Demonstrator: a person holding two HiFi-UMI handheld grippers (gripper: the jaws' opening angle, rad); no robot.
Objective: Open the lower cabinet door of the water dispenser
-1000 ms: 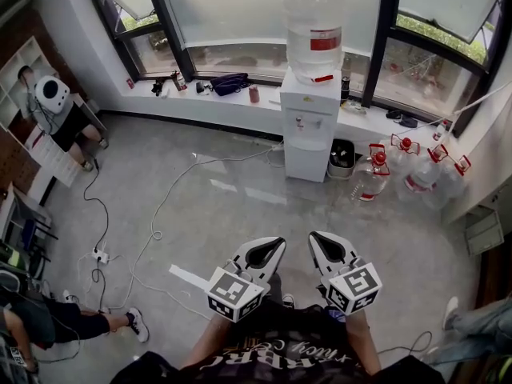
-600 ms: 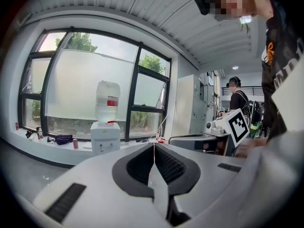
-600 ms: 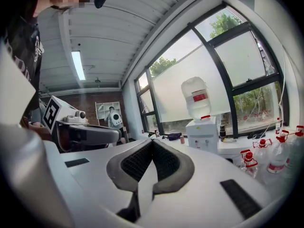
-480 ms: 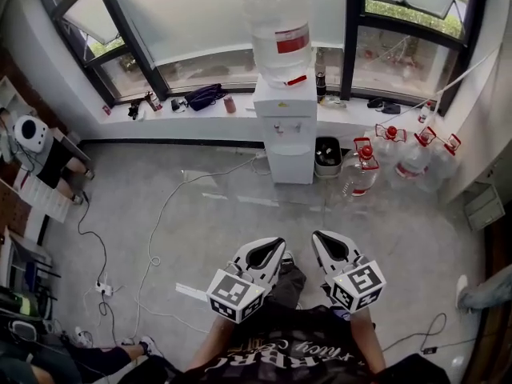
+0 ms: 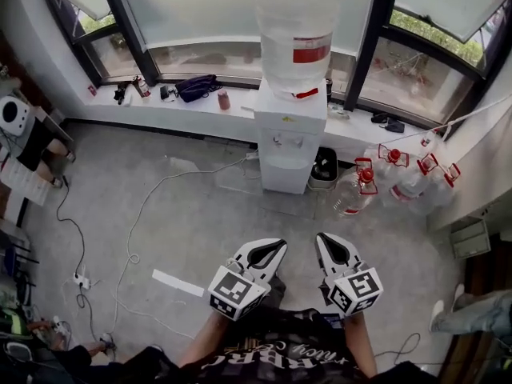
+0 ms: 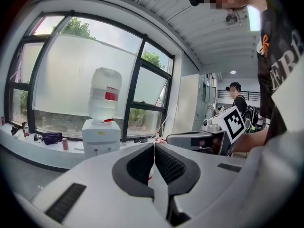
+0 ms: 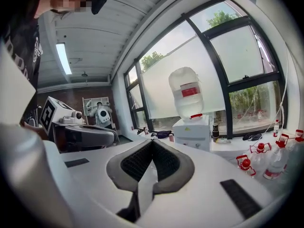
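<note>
Bottle (image 5: 294, 30) atop water dispenser (image 5: 288, 146), jugs (image 5: 404, 184) at right

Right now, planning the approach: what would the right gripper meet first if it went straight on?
Nothing close: bare floor lies ahead. In its own view the right gripper aims just left of the dispenser, toward the bag on the sill; depth is unclear.

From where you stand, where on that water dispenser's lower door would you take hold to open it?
Probably at an edge of the lower cabinet door, the flat front panel below the taps, coming straight from the front, which faces us. No handle or hinge shows from this far, so I cannot say which edge.
</note>
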